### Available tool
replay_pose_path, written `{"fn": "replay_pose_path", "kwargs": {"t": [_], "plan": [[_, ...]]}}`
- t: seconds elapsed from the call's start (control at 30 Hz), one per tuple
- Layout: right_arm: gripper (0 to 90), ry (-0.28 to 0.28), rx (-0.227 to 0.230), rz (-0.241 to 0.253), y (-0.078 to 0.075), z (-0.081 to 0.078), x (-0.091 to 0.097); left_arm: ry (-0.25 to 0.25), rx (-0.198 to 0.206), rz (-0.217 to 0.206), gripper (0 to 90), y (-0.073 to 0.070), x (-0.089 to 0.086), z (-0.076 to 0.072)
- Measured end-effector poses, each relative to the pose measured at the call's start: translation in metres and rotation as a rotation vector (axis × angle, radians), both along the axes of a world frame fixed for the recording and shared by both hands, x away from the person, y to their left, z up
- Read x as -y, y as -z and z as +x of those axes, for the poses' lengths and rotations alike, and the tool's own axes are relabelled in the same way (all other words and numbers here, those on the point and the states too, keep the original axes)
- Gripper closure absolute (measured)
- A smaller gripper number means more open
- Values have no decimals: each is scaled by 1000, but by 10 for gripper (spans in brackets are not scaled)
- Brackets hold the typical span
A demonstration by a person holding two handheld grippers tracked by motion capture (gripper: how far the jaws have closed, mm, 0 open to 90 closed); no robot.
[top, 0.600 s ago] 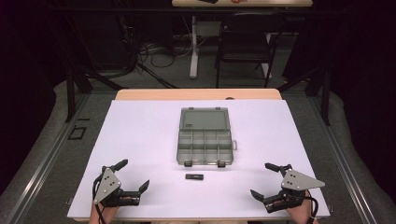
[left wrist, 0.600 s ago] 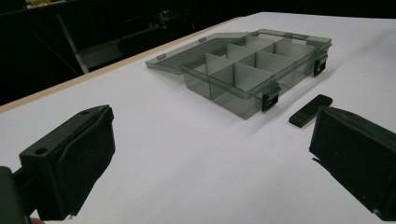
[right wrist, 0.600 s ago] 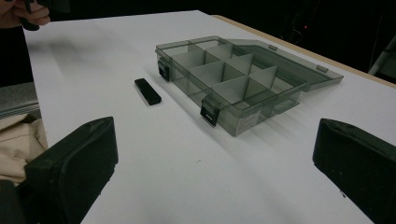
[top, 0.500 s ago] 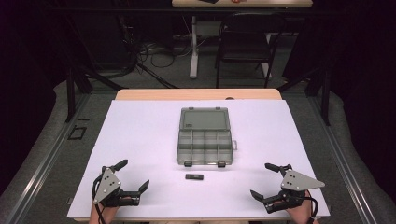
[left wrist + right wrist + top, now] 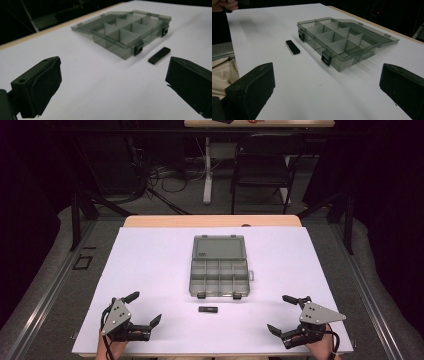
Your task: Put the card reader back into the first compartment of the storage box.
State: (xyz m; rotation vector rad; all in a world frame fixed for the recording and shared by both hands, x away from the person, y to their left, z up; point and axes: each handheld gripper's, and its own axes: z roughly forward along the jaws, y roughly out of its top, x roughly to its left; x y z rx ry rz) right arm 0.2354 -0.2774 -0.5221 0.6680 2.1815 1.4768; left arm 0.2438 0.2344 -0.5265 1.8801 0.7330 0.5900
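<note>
High view, progress: nothing is picked up yet; the small black block lies on the white surface just in front of the open compartment box, apart from it.
High view, left hand-held gripper: jaws wide, empty, near the front edge, well apart from the block.
High view, right hand-held gripper: jaws wide, empty, likewise far off.
Left gripper view: block beside the box's front latches; compartments look empty, lid folded flat behind.
Right gripper view: block near the box; a bit of beige cloth at the edge.
Left to do, by my reading: reach, grasp and stow the block.
In the way: nothing lies between either gripper and the block.
</note>
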Motion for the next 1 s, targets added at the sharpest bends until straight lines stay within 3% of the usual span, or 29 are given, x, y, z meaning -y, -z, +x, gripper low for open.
{"fn": "replay_pose_path", "kwargs": {"t": [0.17, 0.4, 1.0], "plan": [[0, -1, -17, -6, 2, 1, 0, 30, -2, -2, 6, -7, 7, 2], [0, -2, -19, -6, 2, 1, -1, 135, -19, 27, 3, -7, 24, 5], [0, 0, -19, -6, 2, 1, 0, 243, -62, 52, 0, -1, 46, 24]]}}
